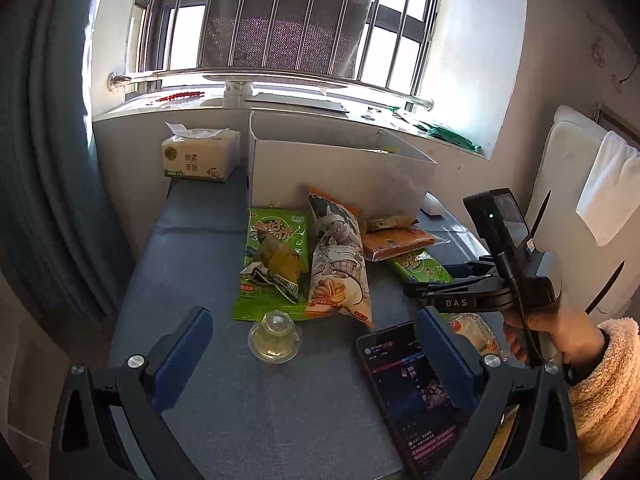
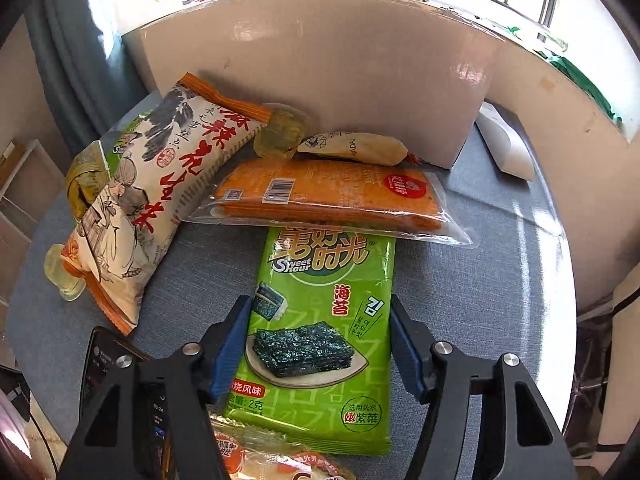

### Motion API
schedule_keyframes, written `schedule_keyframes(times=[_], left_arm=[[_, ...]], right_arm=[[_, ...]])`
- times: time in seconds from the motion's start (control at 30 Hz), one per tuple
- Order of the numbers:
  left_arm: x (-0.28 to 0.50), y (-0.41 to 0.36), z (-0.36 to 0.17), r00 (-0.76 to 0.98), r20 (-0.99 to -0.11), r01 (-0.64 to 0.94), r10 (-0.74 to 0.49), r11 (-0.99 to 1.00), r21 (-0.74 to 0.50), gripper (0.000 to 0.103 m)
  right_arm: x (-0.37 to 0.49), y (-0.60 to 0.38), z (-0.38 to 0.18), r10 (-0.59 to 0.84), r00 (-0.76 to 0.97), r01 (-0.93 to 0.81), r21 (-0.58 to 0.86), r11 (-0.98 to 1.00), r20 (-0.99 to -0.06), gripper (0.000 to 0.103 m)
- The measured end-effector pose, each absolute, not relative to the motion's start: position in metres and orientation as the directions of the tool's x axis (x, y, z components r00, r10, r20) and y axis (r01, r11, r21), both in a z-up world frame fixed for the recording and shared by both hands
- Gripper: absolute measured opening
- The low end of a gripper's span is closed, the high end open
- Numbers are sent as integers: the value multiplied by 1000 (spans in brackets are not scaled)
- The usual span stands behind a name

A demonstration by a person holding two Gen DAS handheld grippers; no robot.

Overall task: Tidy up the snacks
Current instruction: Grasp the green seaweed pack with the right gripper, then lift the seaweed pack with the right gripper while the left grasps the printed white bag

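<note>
Snacks lie on the blue-grey table in front of a white open box (image 1: 340, 168). In the right wrist view my right gripper (image 2: 322, 344) is open, its blue pads on either side of a green seaweed packet (image 2: 320, 332) without squeezing it. Beyond it lie an orange flat packet (image 2: 332, 196), a white and orange peanut bag (image 2: 152, 200) and a small beige packet (image 2: 356, 146). In the left wrist view my left gripper (image 1: 316, 344) is open and empty above the table, just behind a clear jelly cup (image 1: 275, 338). A second green seaweed packet (image 1: 276, 256) lies beyond the cup.
A phone (image 1: 412, 396) with its screen lit lies at the front right. A tissue pack (image 1: 200, 156) stands at the back left. A white object (image 2: 506, 146) lies right of the box. The window sill (image 1: 280, 104) runs behind. A wrapped snack (image 2: 276, 460) lies under my right gripper.
</note>
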State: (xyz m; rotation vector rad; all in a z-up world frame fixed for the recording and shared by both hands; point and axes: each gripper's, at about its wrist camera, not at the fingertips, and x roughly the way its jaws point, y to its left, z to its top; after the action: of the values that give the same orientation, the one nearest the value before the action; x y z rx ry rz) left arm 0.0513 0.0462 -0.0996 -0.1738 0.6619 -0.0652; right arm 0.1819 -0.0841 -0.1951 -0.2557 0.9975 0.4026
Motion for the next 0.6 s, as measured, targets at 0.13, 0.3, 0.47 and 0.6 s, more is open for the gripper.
schedule_keyframes(times=[0.13,0.3,0.47,0.6], left_arm=[[57,45,-100,787,-606,9,-114,985,-175,103],[67,38,-99,787,-605,23,-120,986,-164,103],[82,24,-97,780,-612,57,-128,989,-134,103],[106,12,-97,771,-620,92,-142,989,-112,103]], right_arm=[[181,-103,-185,258,476,-450,19,893,-841,64],[176,-131,-166,315,497,-462,61,885,-809,63],[167,-168,-150,345,559,-390,128,912,-754,63],[169,-197,-135,381,641,-311,229,923,-666,63]])
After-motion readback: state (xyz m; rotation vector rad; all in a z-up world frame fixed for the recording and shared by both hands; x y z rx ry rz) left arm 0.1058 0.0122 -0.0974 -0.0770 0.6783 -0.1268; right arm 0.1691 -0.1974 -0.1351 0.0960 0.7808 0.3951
